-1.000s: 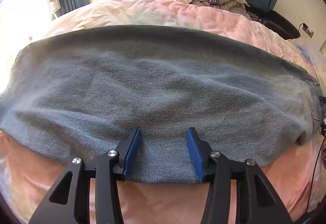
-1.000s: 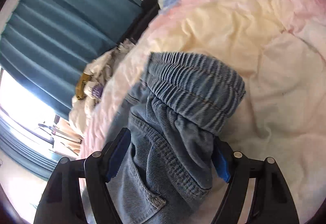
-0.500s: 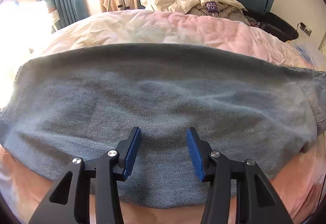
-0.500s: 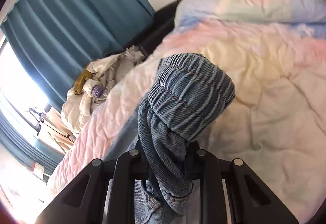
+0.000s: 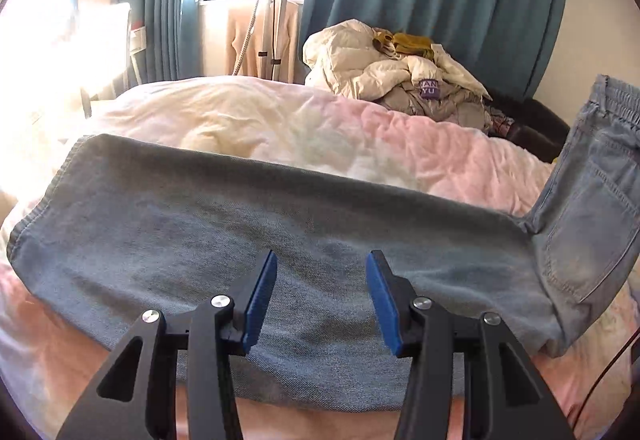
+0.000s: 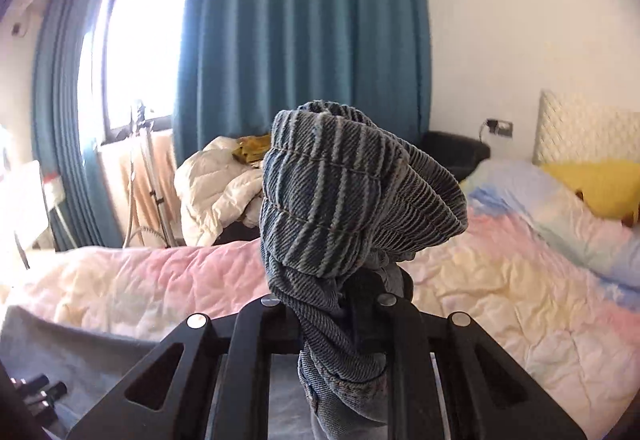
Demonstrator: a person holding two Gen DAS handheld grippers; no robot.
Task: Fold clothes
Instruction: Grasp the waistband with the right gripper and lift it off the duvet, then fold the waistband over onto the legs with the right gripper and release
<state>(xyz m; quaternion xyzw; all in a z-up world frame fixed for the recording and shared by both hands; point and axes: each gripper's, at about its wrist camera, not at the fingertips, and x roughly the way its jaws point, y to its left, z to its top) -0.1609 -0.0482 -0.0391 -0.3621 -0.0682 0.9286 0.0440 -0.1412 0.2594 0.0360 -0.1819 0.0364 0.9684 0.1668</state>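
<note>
A pair of light blue jeans (image 5: 304, 240) lies flat across the pink and cream bed. My left gripper (image 5: 322, 280) is open and empty, held just above the jeans' near edge at the middle. My right gripper (image 6: 344, 304) is shut on the jeans' elastic waistband (image 6: 344, 196), which bunches up above the jaws. In the left wrist view the waist end (image 5: 592, 200) with its back pocket is lifted off the bed at the right.
The bed quilt (image 5: 280, 120) spreads behind the jeans. A pile of cream jackets (image 5: 384, 68) sits at the far side by teal curtains (image 6: 304, 40). A stand (image 5: 272, 20) is by the window. A yellow pillow (image 6: 596, 184) lies at the headboard.
My right gripper closed on the waistband and lifted it upward, raising the jeans' waist end off the bed. My left gripper rose and tilted up, staying open.
</note>
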